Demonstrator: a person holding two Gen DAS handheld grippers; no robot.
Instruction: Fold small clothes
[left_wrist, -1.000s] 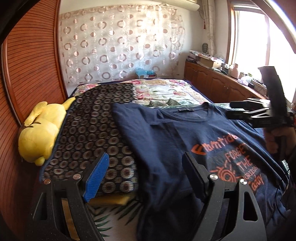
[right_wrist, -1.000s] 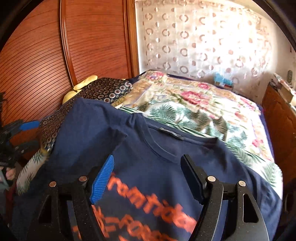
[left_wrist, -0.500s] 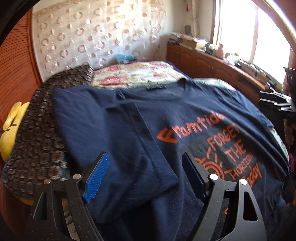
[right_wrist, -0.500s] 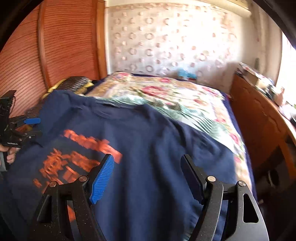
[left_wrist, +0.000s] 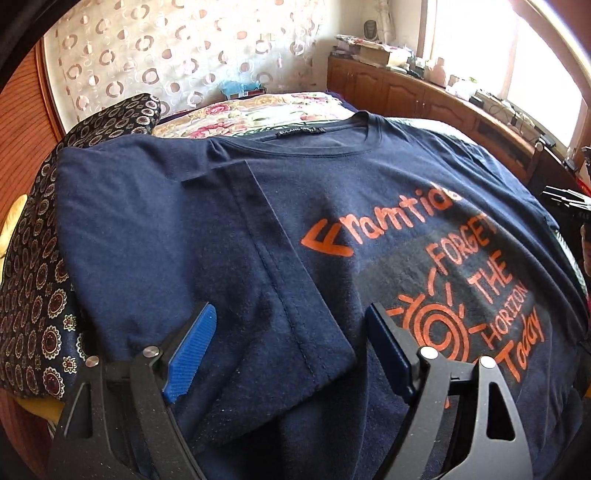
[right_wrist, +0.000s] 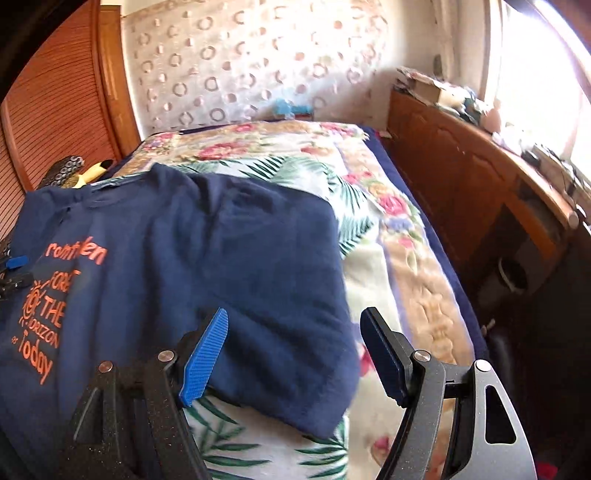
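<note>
Left wrist view: the navy cotton T-shirt with orange lettering (left_wrist: 369, 206) lay chest-up on the floral bedspread (left_wrist: 258, 110), its left sleeve (left_wrist: 229, 280) already folded inward over the chest, while the left gripper (left_wrist: 291, 350), whose jaws had just been opening, hovered wide apart and empty above that sleeve's cuff. Right wrist view: only here did the right sleeve (right_wrist: 295, 332) show, spread flat and unfolded between the wide, empty jaws of the right gripper (right_wrist: 295, 354); that fold and the body folds apparently remained.
</note>
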